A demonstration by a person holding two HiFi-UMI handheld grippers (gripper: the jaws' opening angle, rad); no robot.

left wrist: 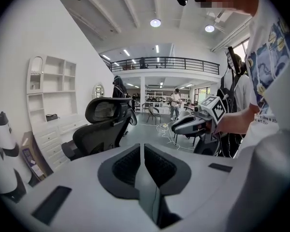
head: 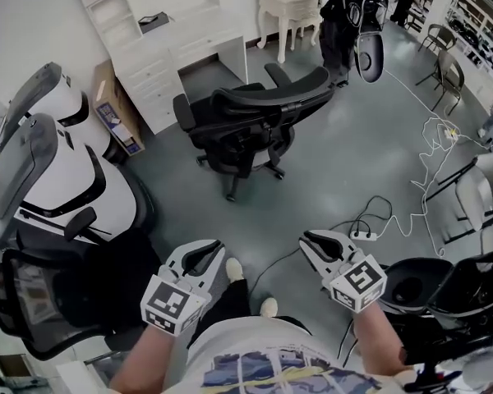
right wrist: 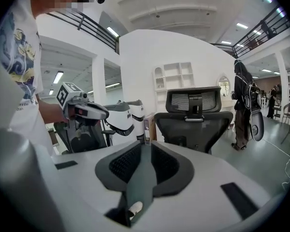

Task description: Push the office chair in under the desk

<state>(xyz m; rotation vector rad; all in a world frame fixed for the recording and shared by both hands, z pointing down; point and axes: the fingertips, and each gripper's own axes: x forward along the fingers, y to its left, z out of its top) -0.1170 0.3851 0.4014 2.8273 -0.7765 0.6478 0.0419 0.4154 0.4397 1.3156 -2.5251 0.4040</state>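
A black office chair (head: 251,125) stands on the grey floor, out from the white desk (head: 189,43), its back turned towards me. Both grippers hang low in front of my body, well short of the chair. My left gripper (head: 212,248) is shut with nothing in it, and my right gripper (head: 307,240) is shut and empty too. The left gripper view has its closed jaws (left wrist: 143,151) pointing past the chair (left wrist: 104,127), with the right gripper (left wrist: 191,124) off to the side. Beyond the closed tips (right wrist: 146,146) in the right gripper view, the chair's back (right wrist: 193,120) stands straight ahead.
Two white-and-black chairs (head: 57,171) and a black mesh chair (head: 49,302) crowd the left. A cardboard box (head: 115,109) leans by the desk drawers. A power strip (head: 366,235) and cables lie on the floor at right, near folding chairs (head: 476,195). A person (head: 345,15) stands beyond the chair.
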